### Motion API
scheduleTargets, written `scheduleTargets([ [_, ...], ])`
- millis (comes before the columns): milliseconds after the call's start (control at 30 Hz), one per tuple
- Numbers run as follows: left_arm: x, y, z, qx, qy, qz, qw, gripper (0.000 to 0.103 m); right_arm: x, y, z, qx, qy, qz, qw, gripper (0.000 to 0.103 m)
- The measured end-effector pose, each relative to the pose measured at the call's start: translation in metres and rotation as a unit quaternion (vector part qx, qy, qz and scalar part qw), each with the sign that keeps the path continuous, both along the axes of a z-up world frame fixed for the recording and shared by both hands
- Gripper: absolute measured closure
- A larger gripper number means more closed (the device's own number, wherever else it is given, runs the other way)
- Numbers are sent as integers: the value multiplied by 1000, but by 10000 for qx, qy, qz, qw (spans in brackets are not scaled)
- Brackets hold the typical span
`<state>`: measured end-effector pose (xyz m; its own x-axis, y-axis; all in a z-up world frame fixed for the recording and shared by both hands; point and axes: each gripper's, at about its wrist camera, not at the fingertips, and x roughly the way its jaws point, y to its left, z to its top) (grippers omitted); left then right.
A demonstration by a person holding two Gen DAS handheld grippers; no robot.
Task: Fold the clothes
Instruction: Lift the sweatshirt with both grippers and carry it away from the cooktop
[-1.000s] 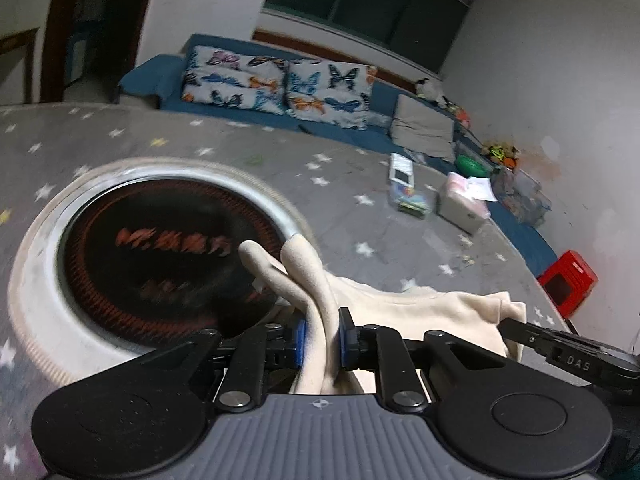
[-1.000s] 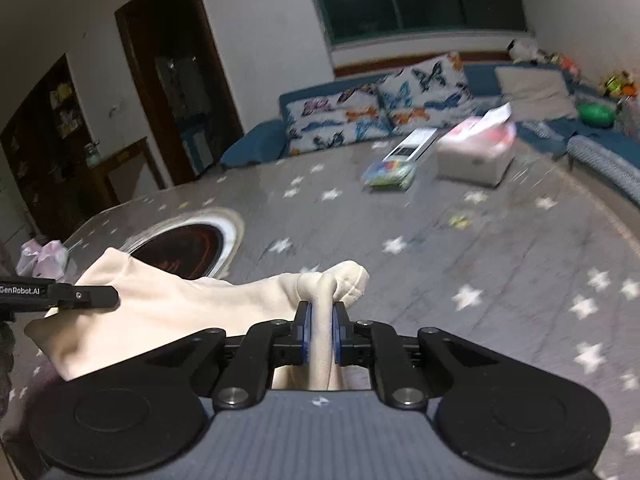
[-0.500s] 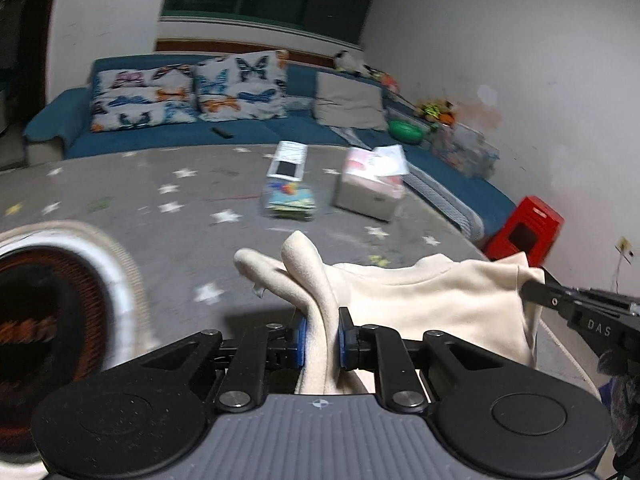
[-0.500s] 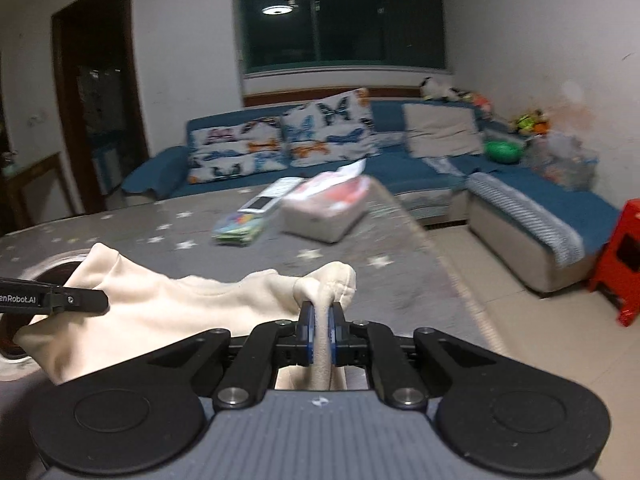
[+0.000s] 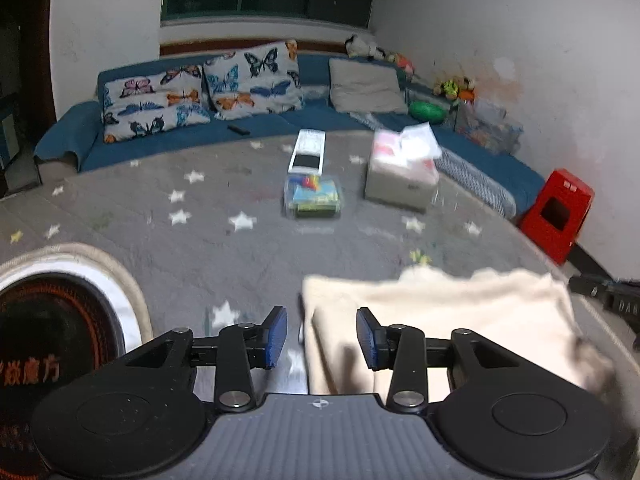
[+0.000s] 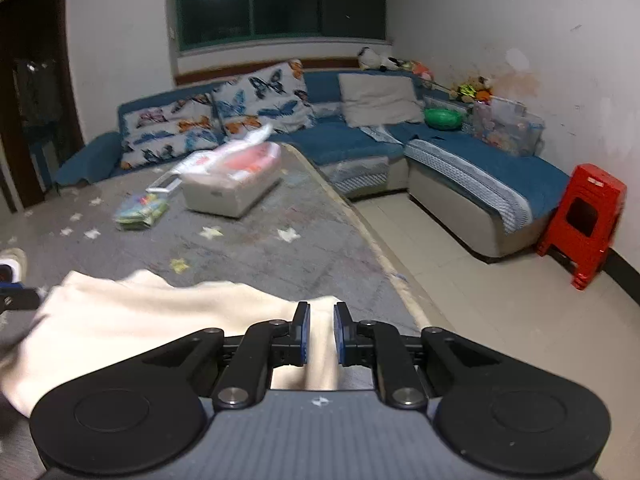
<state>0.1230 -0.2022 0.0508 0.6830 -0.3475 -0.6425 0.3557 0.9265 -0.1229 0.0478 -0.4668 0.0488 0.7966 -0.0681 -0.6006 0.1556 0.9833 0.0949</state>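
Observation:
A cream garment (image 5: 440, 316) lies flat on the grey star-patterned table cover (image 5: 224, 248). My left gripper (image 5: 321, 336) is open wide, its blue pads (image 5: 276, 336) straddling the garment's left edge without touching it. In the right wrist view the same garment (image 6: 140, 320) spreads to the left, and its right end passes between the fingers of my right gripper (image 6: 321, 332). That gripper is open by a narrow gap, and the cloth no longer bunches above its pads. Each gripper's tip shows at the edge of the other's view.
A tissue box (image 5: 402, 176), a clear box of colourful items (image 5: 314, 196) and a white flat box (image 5: 307, 156) lie farther back on the table. A round dark heater plate (image 5: 52, 320) sits at the left. The table's right edge (image 6: 372, 240) drops to tiled floor; beyond are a blue sofa (image 6: 460, 156) and a red stool (image 6: 580, 224).
Both grippers have opened and let go of the garment, which now lies flat on the table instead of hanging bunched between the pads. Both views swung right, toward the sofa.

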Motion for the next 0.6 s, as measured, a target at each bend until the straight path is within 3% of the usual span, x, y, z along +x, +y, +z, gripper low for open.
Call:
scheduleTargets([
  [167, 8, -23, 2, -80, -10, -387, 9992, 64, 15, 6, -10, 149, 130, 93, 9998, 71],
  [367, 25, -51, -11, 2, 66, -613, 9981, 67, 31, 13, -21, 242, 175, 39, 9995, 70],
  [600, 41, -68, -30, 150, 171, -744, 9970, 68, 44, 19, -34, -52, 221, 21, 9997, 68],
])
